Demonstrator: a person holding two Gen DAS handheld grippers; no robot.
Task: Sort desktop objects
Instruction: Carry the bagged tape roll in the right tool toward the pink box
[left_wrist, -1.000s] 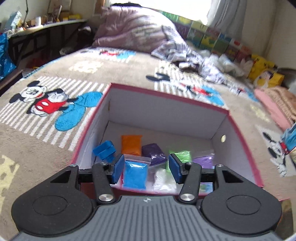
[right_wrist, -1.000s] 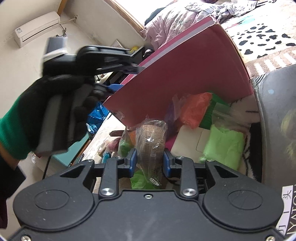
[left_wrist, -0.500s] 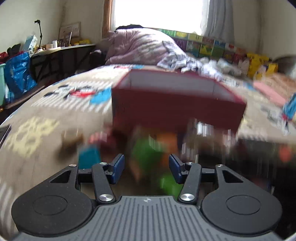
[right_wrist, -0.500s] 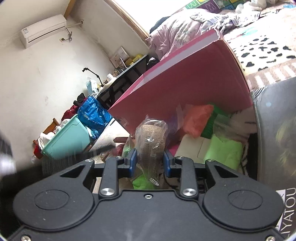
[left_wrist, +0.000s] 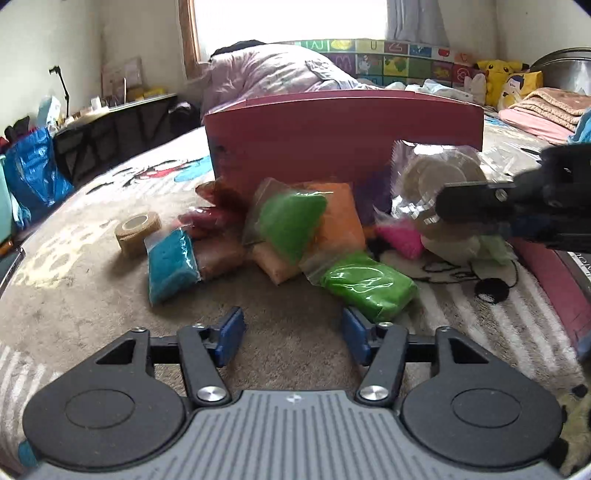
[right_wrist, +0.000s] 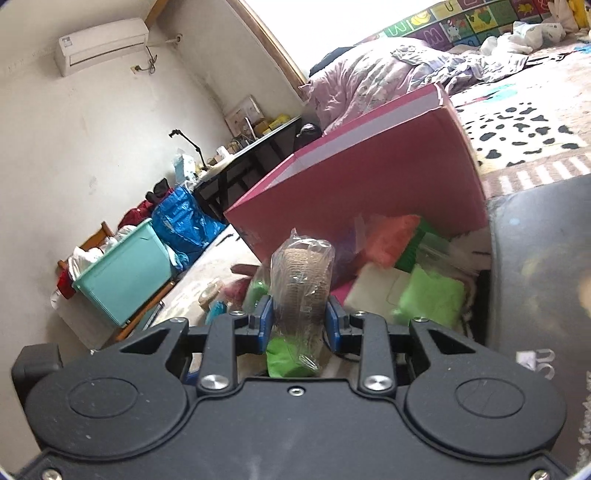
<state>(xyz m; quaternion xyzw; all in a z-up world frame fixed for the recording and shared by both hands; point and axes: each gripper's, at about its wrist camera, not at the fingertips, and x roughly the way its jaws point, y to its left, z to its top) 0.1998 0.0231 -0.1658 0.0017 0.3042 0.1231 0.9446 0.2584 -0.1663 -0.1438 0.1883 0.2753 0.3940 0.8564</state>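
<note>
A: How far along is the sorting?

B: Early, I'd say. The right gripper is clamped on a bagged roll, held above the pile beside the pink box.

A: And the left gripper?

B: Fingers apart, holding nothing, low over the rug facing the pile.

A: What's left?

B: Most of it: a blue bag, green bags, an orange bag, a pink one and a loose tan roll lie heaped before the box.

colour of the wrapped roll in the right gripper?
Tan/beige, inside clear plastic wrap. The wrapped roll in the right gripper shows best in the right wrist view.
</note>
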